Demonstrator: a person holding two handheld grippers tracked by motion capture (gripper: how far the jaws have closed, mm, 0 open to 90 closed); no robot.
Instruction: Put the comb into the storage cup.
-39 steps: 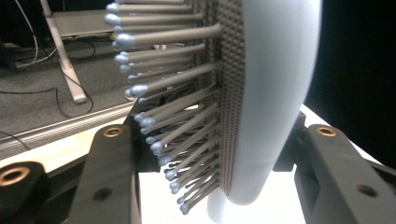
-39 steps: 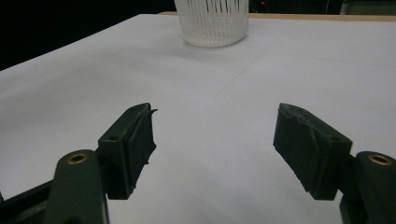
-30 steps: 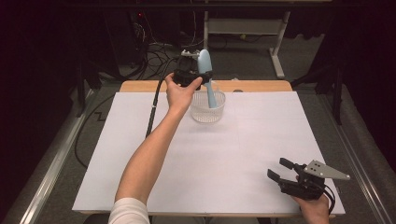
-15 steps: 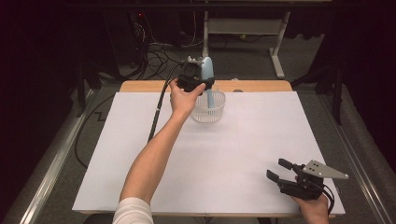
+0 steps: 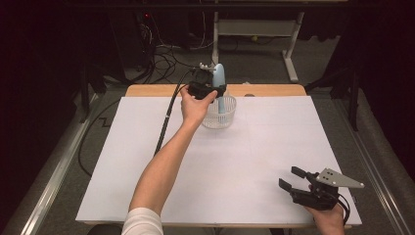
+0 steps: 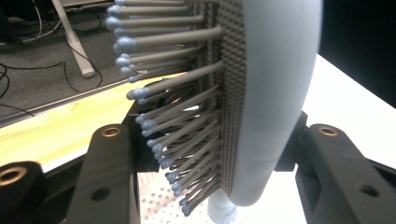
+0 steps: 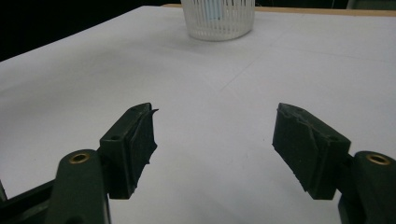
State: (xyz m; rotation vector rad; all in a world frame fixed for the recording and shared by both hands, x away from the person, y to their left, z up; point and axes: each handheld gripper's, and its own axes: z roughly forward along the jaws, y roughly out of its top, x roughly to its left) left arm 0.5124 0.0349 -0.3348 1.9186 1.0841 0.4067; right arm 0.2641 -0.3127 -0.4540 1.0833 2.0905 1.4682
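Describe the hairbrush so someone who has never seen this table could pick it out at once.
Start at the white-covered table and go to its far edge, where a white slotted plastic basket stands. The pale blue hairbrush stands upright there, its handle down in the basket, clamped in the left gripper. Its grey ball-tipped bristles set it apart.

One hairbrush (image 5: 219, 81), one white slotted basket (image 5: 219, 113), two tools, left (image 5: 208, 91), right (image 5: 292, 178).

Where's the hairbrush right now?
In the high view the hairbrush stands upright at the table's far edge, clamped in the left tongs, its handle down inside the white basket.
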